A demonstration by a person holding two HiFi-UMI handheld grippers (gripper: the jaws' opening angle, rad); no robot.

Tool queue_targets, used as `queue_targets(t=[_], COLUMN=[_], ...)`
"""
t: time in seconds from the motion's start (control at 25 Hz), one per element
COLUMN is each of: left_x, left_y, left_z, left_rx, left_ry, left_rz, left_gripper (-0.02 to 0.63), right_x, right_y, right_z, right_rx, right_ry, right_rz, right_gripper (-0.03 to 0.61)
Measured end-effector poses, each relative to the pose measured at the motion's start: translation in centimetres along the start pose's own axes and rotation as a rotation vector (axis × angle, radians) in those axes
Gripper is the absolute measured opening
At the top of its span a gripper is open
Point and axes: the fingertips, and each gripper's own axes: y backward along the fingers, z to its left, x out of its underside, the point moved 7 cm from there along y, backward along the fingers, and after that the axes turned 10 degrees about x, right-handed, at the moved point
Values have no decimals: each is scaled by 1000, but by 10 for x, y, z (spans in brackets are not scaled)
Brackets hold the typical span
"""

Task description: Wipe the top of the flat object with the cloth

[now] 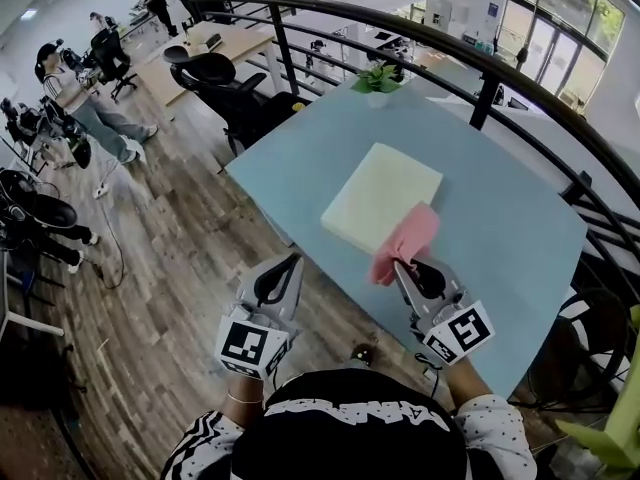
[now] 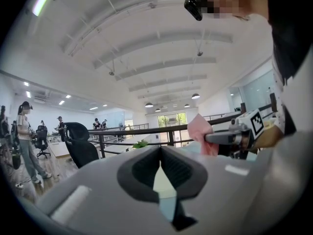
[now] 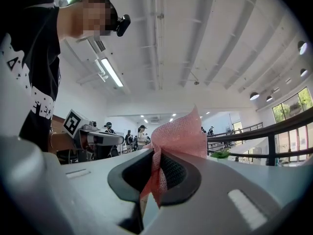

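Cloth [image 1: 408,240] and flat object [image 1: 380,196] are shown from above in the head view, on and over a blue worktop [image 1: 500,228].

At far left, seated people [image 1: 95,108] are seen on a wooden floor [image 1: 170,238], too small for detail. An office chair [image 1: 225,83] is placed just beyond the worktop's left corner.

The left gripper [image 1: 292,260] is held over the floor, off the worktop's near-left edge. In the left gripper view [image 2: 160,151] its fingers are seen pressed together at the tips, with nothing gripped. A pale patch is visible through the slot below them but cannot be identified.

The flat object, a cream slab, lies flat near the worktop's middle. Its near right edge is covered by the pink cloth. Whether the cloth touches the slab's top cannot be told.

The cloth is clamped between the fingers of the right gripper [image 1: 400,266]. In the right gripper view [image 3: 157,155] the fabric [image 3: 178,133] is bunched upward from the closed fingers, and the slab is hidden. From the left gripper view the cloth [image 2: 199,131] is seen at that gripper's tip.

A small green plant [image 1: 377,78] stands at the worktop's far corner. A dark curved railing [image 1: 480,63] runs behind and to the right. The person's shoulders are cut off at the bottom edge.
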Motion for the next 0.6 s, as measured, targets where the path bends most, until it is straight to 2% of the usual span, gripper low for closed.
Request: queue_targets(t=[0.32,0.6], left_x=[10,21], left_y=[-28,-45], left_z=[15,48], left_rx=[-10,-15], left_ry=[16,44], left_rz=[11,1], left_gripper=[0,0], right_x=[13,27], right_y=[-27,-59], right_z=[-25,-38], right_rx=[-24,-27], right_ry=[12,56], right_rz=[30,83], right_gripper=[26,26])
